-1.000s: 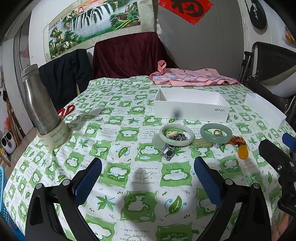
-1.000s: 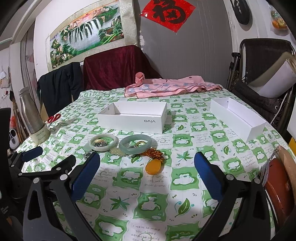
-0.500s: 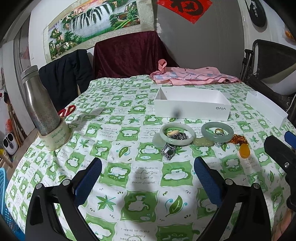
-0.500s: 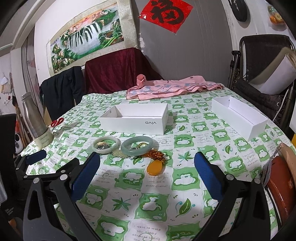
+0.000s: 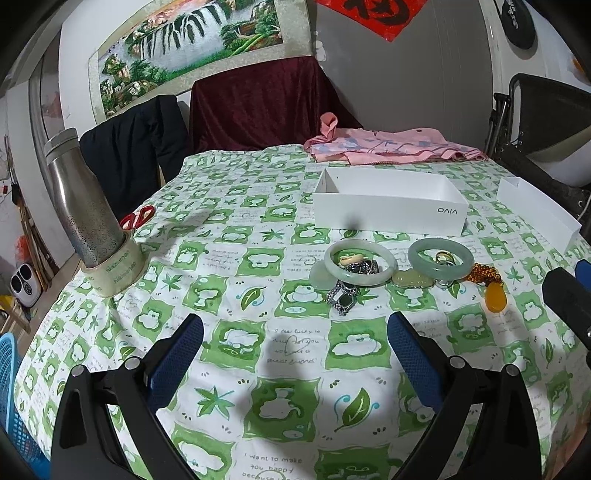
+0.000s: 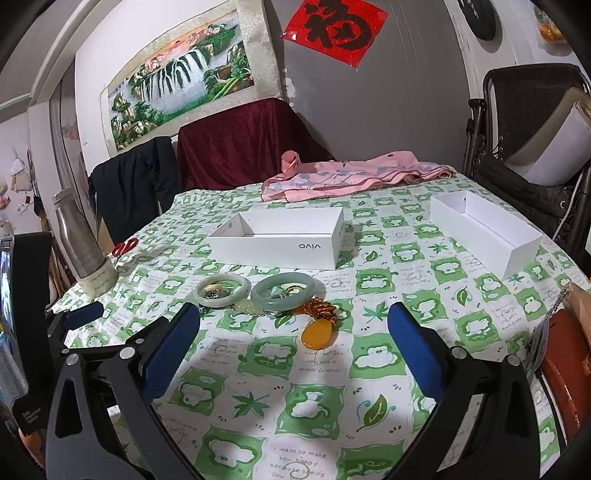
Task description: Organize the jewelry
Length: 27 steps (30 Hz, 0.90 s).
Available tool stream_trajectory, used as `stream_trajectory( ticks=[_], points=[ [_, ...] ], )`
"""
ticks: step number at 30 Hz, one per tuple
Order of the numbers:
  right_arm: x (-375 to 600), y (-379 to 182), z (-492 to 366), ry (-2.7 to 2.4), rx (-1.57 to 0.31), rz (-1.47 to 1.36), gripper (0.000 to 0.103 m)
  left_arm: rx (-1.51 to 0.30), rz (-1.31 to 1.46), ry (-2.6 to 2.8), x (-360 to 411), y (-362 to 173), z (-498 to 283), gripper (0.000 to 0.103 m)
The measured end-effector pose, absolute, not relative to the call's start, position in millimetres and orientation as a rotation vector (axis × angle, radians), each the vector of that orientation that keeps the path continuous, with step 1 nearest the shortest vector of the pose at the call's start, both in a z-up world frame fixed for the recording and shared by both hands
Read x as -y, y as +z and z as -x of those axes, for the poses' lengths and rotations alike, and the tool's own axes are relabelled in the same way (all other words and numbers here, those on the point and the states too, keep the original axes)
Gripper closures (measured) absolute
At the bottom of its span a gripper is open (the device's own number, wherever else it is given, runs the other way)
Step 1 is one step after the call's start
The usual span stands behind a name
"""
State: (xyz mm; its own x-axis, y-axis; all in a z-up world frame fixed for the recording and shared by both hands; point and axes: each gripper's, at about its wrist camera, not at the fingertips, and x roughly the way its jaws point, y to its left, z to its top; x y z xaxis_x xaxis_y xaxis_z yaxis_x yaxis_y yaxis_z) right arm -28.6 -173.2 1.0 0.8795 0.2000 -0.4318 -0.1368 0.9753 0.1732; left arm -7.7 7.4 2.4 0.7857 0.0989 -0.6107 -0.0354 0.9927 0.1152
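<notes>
Blue-padded fingers on both claws are spread wide, nothing between them. Left gripper [image 5: 295, 362] hovers over bare tablecloth [image 5: 240, 258], short of the jewelry cluster; right gripper [image 6: 293, 354] sits likewise, w/ the amber pendant [image 6: 317, 334] just ahead of its gap.

Jewelry lies in a row on the cloth, in front of the white box [image 5: 388, 212]. Pale jade bangle [image 5: 364, 262] is whitish-green, w/ a small cream piece and dark metal bits inside its ring. A pale green flat disc [image 5: 320, 278] touches its left edge. A silver-framed dark-stone piece [image 5: 342, 295] lies just in front of it. Greener jade bangle [image 5: 440, 258] lies to the right, w/ a gold ring [image 5: 443, 256] inside it. Between the two bangles, a pale yellowish carved piece [image 5: 412, 277]. Orange beaded strand [image 5: 485, 275] runs from the greener bangle to the amber pendant, a smooth teardrop.

Writing: box front reads "vivo", upside down from both cams. Cloth has script, "I feel lucky to", "I want to make you happy". Tape roll [image 5: 114, 267] under the steel bottle [image 5: 79, 206] carries lettering, not legible. Red wall paper [image 6: 334, 27] bears a black Chinese char.

Second white box [image 6: 487, 232] stands open, well to the right. Red-handled scissors [image 5: 137, 218] lie near the bottle.
</notes>
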Motion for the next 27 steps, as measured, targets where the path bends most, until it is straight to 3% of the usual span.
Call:
stream_trajectory(
  ticks=[15, 23, 27],
  points=[
    [189.6, -12.7, 5.5, 0.216, -0.596, -0.249, 0.006, -0.899, -0.083, -0.019, -11.4, -24.2, -19.1, 0.005],
    [181.5, -37.1, -38.1, 0.25, -0.869, -0.194, 0.006, -0.951, -0.02, -0.036, -20.6, -33.5, -30.5, 0.004],
    [177.2, -39.6, -45.3, 0.234, -0.888, -0.118, 0.006, -0.959, -0.022, -0.038, -21.1, -33.0, -32.8, 0.004]
  ],
)
